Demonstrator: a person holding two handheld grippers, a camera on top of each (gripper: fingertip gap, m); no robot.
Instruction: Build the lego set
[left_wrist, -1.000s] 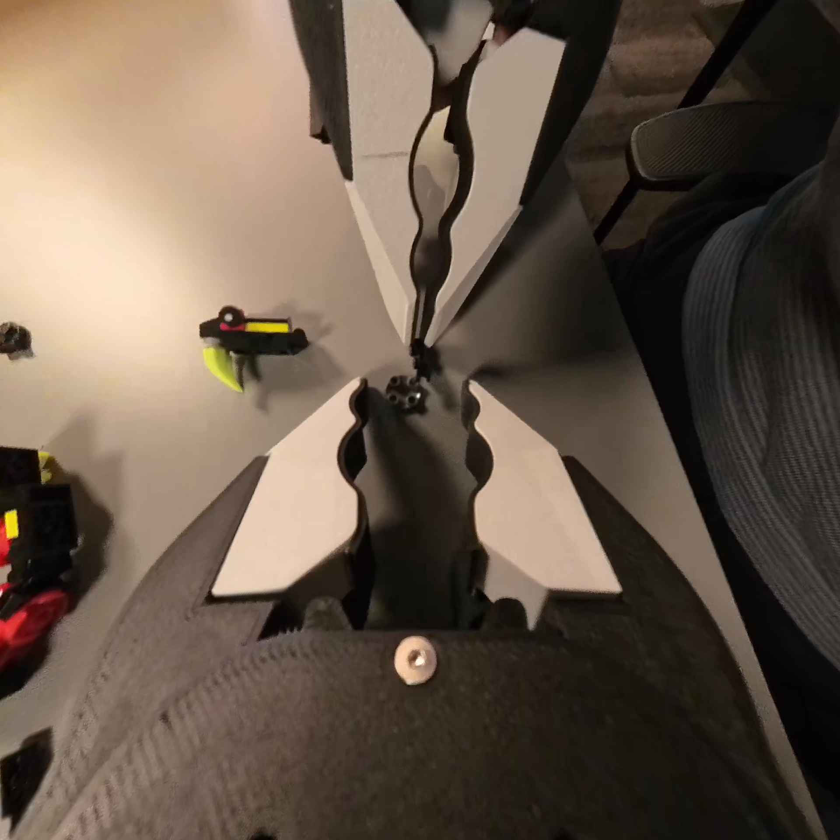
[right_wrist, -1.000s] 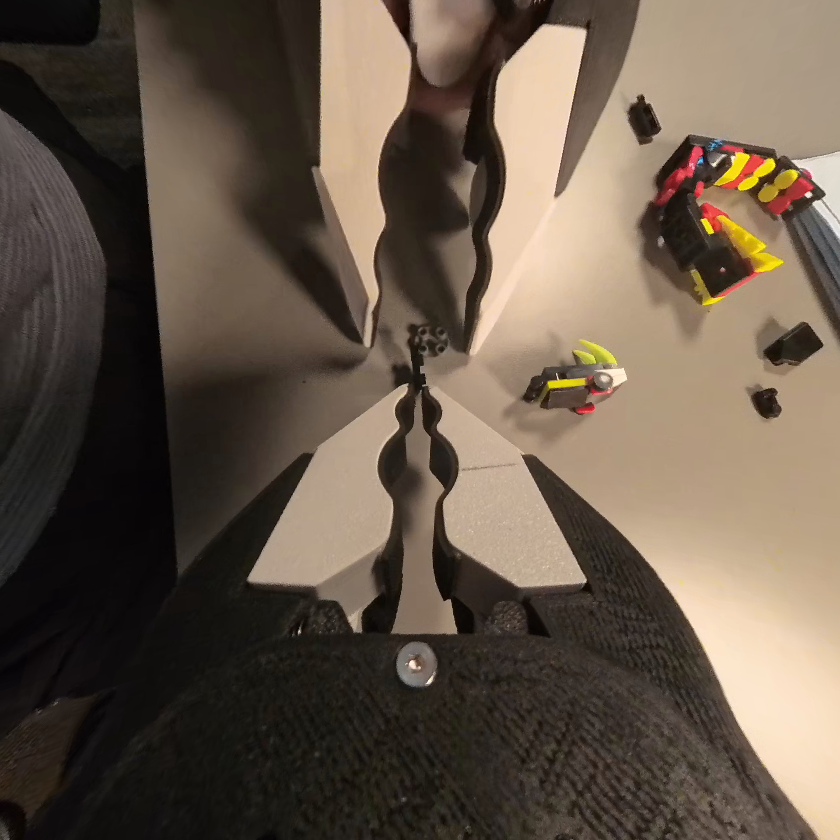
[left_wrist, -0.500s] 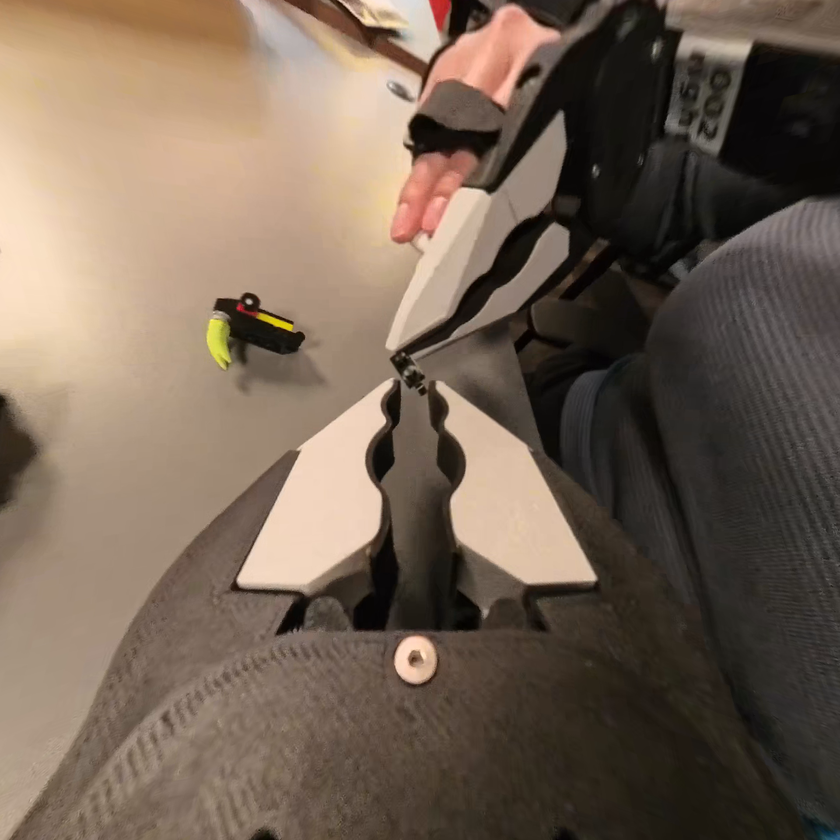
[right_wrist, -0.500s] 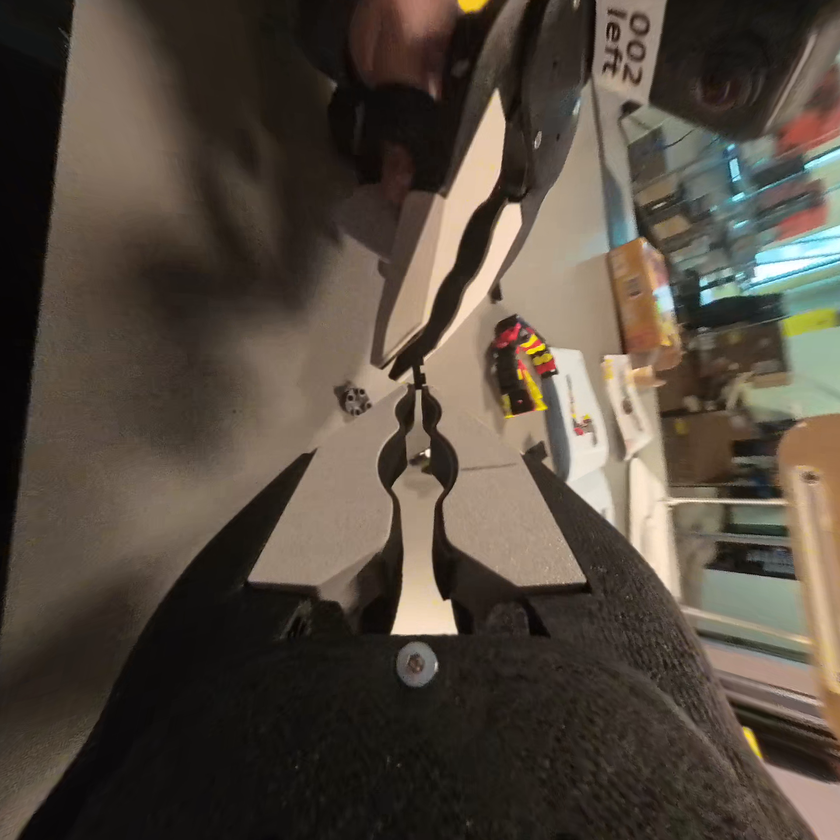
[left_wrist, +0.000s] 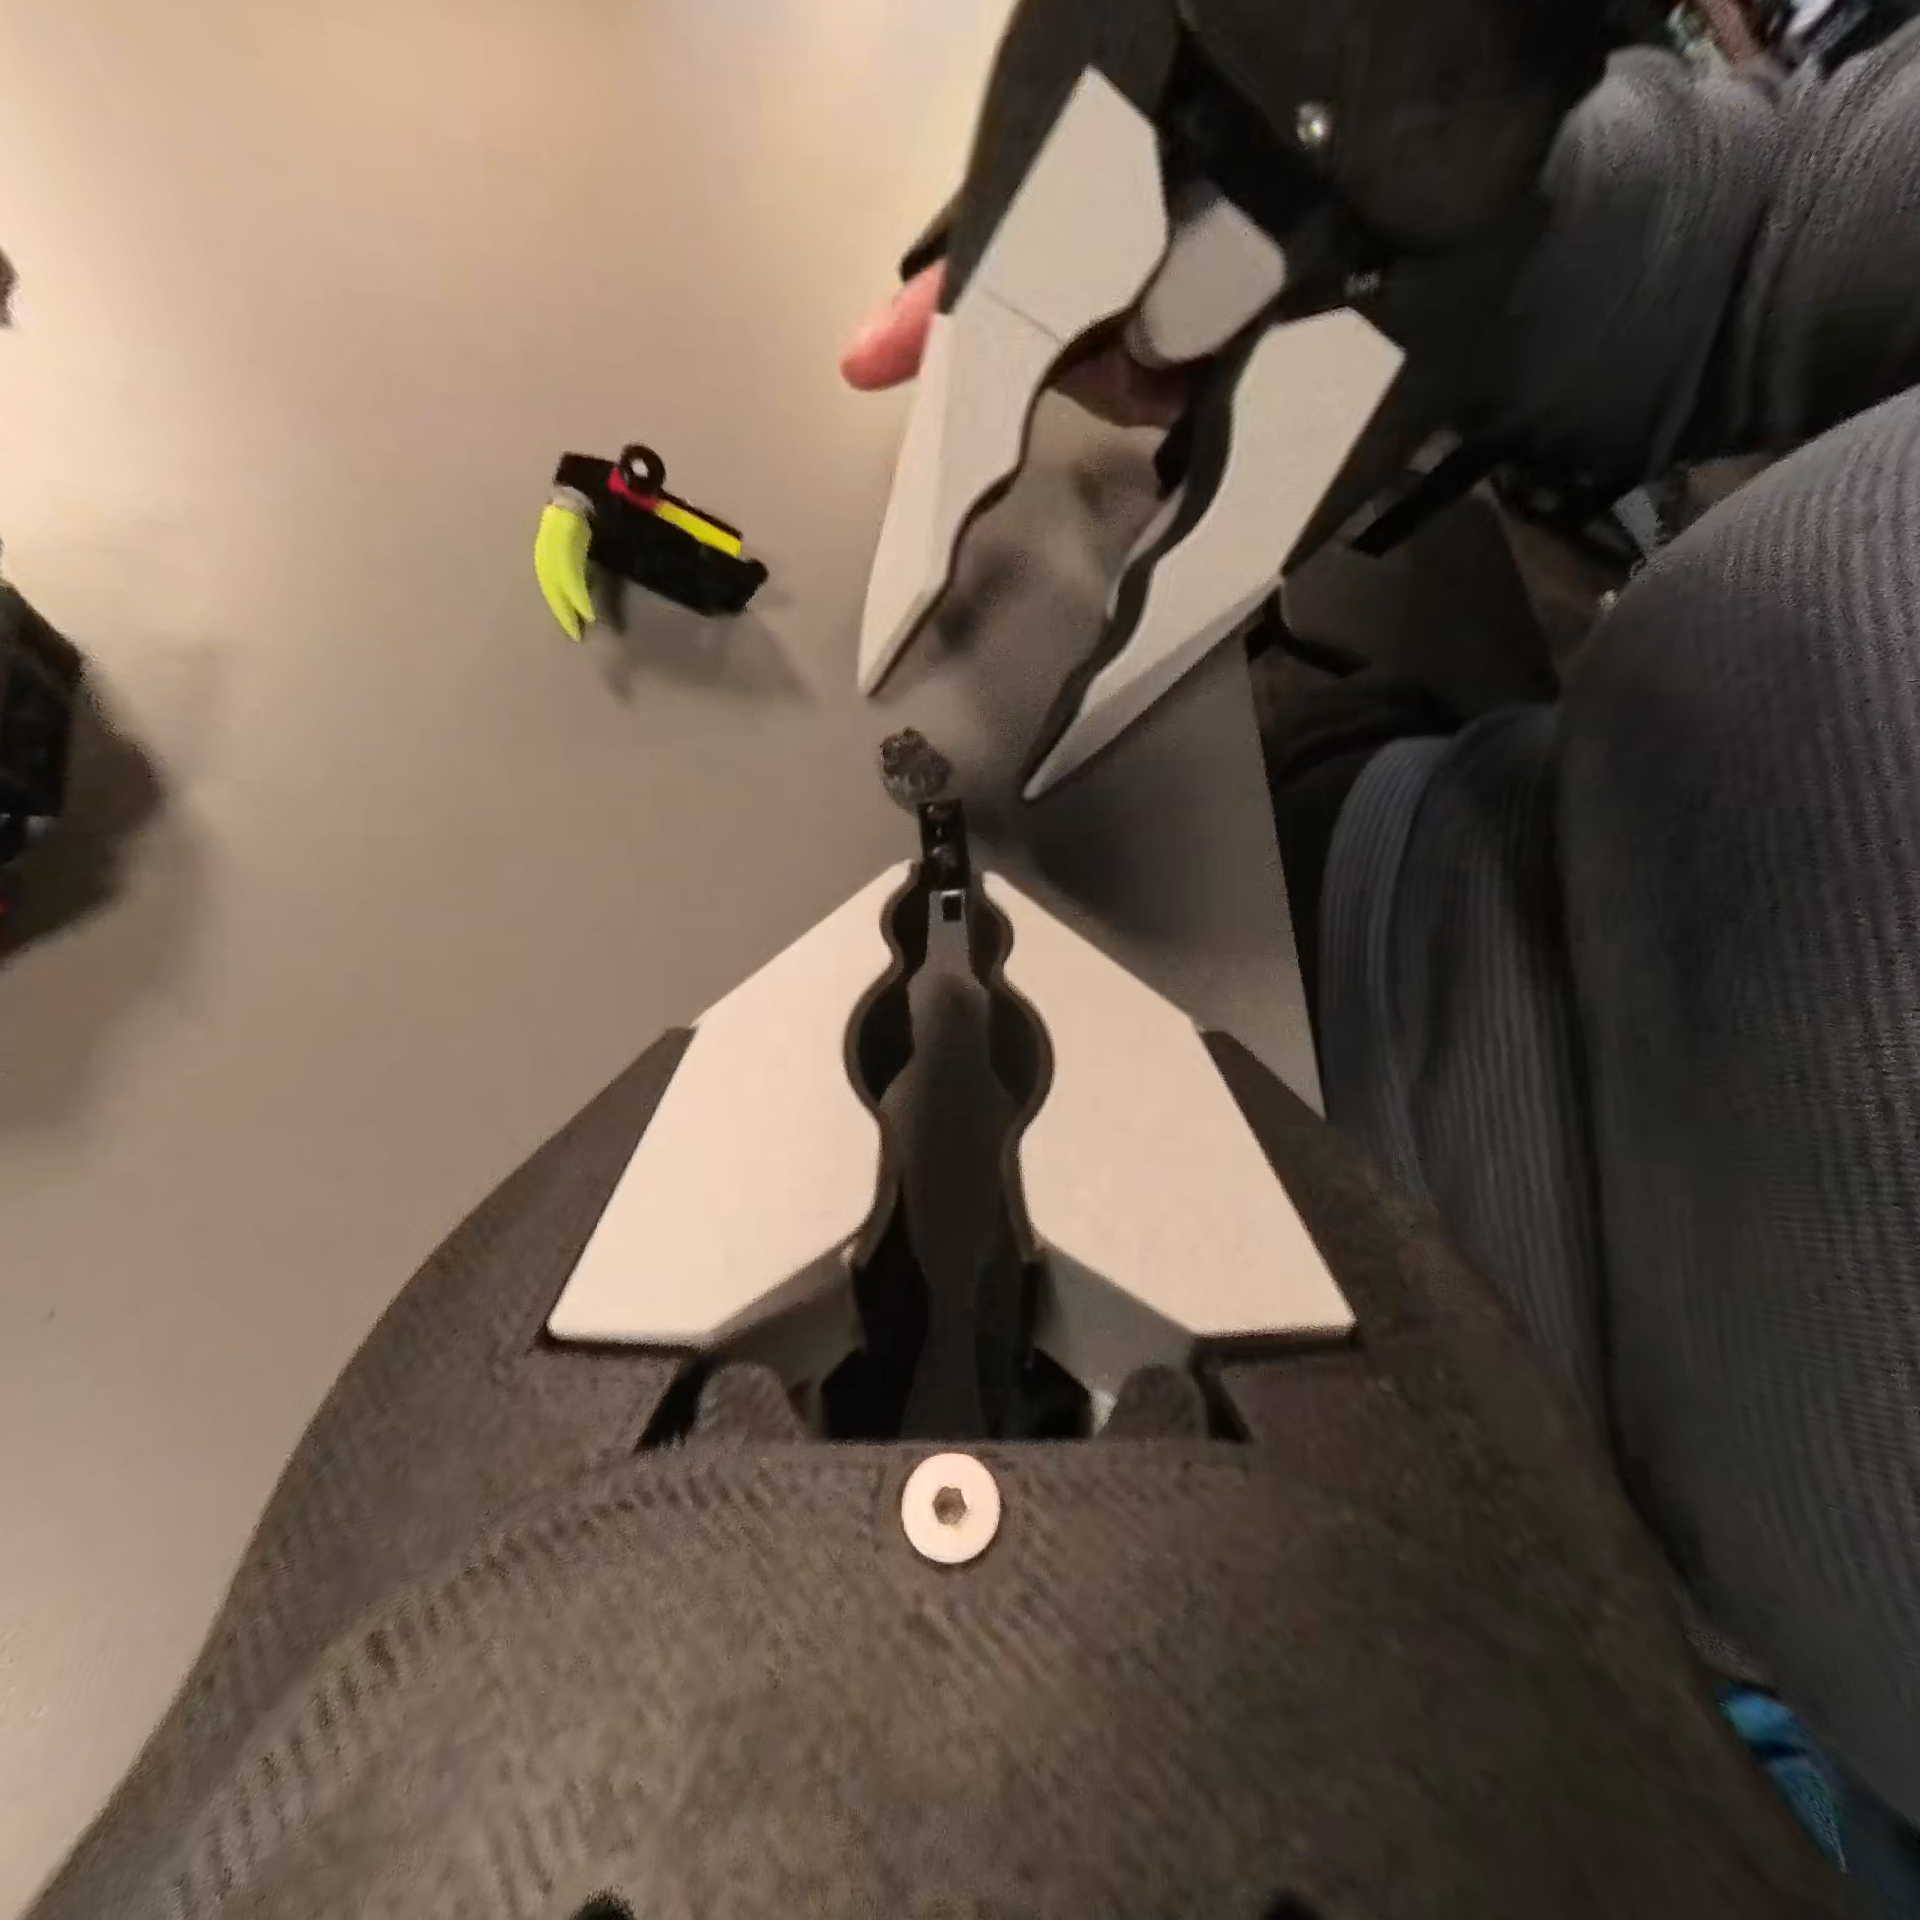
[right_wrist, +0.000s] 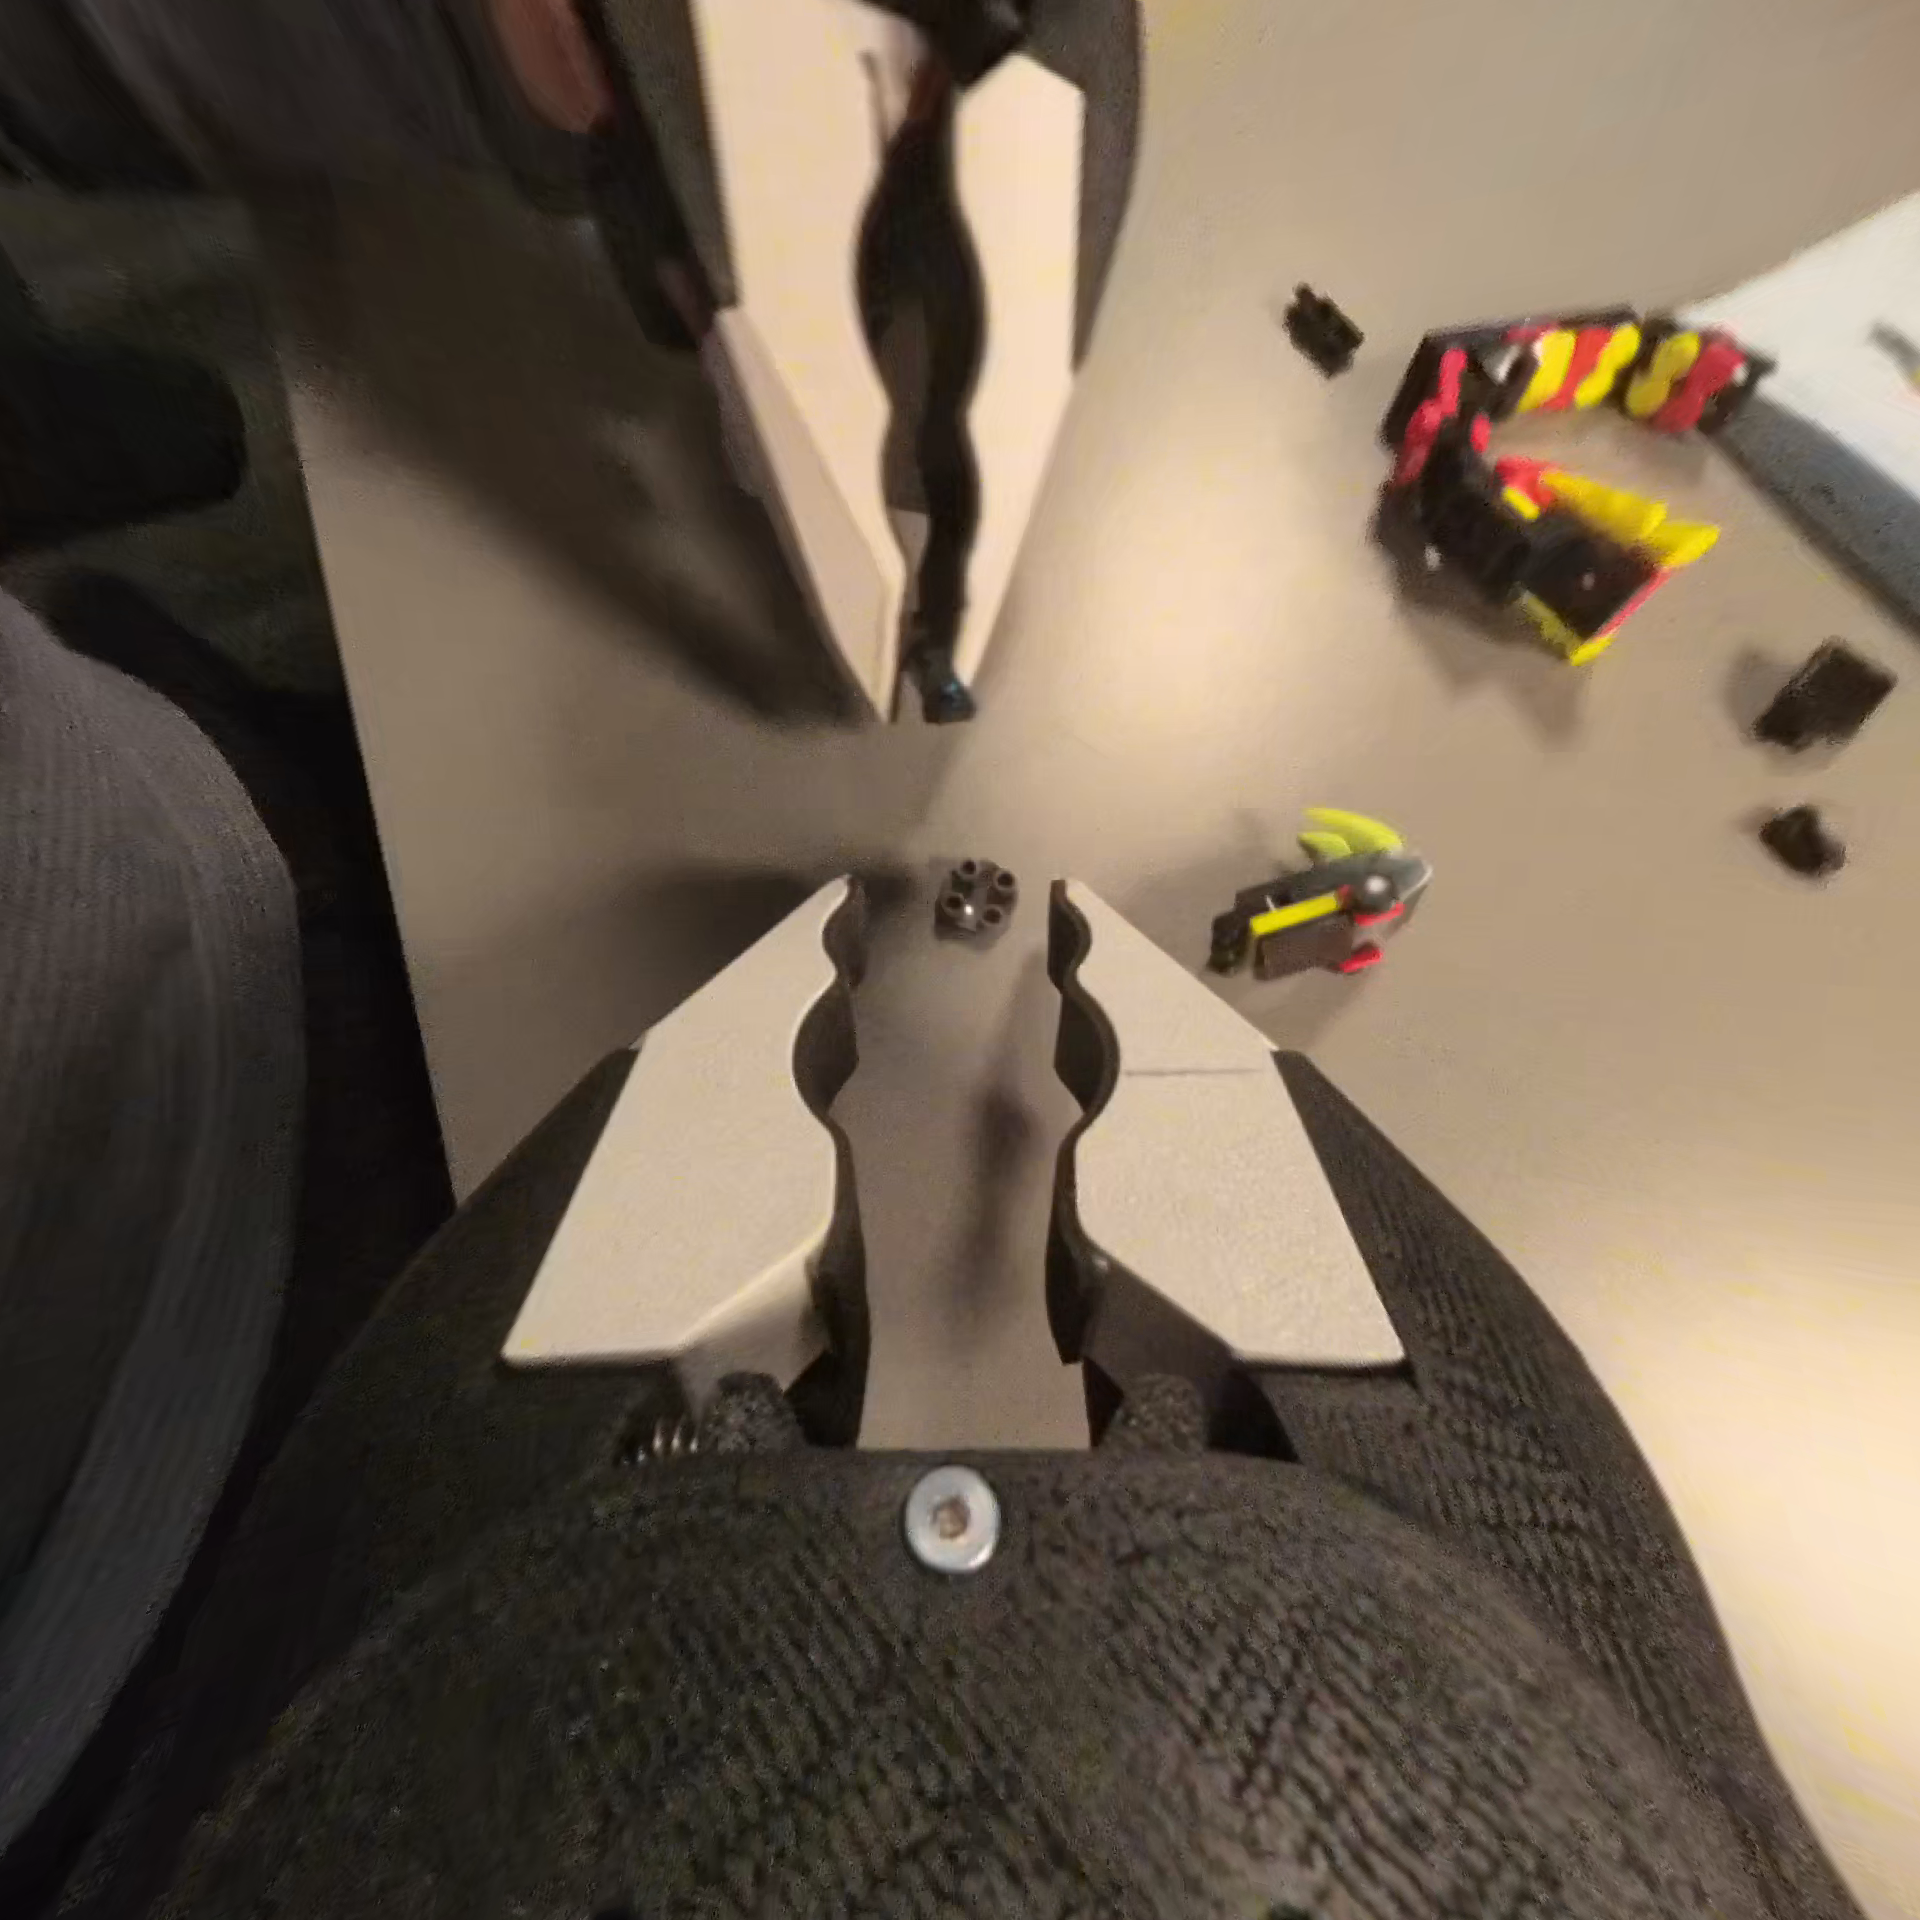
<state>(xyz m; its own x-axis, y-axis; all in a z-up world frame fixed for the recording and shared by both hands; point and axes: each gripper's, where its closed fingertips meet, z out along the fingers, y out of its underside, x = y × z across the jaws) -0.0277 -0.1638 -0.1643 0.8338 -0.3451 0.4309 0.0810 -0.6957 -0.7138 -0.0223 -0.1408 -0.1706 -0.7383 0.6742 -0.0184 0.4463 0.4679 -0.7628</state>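
Assembly of two tiny black parts is the step in hand, as I judge it. My left gripper (left_wrist: 943, 888) has its fingers pinched tight on a slim black pin (left_wrist: 941, 831), whose tip sticks out past them toward a small round black piece (right_wrist: 975, 899) lying flat on the bench (right_wrist: 1351, 1195) close to its near edge. My right gripper (right_wrist: 951, 904) has its fingers spread apart and holds nothing; they sit low on either side of that round piece, not touching it as far as I can see. Next, I think, my right fingers must close on the round piece squarely and hold it steady, so the pin can be lined up with its centre hole and pressed in; both parts are small and dark, so alignment will be fussy. Off to the right lies a small claw assembly (right_wrist: 1320, 904) in black, yellow and red, and farther right the larger half-built model (right_wrist: 1538, 468) with a few loose black bricks (right_wrist: 1818, 707) near it.
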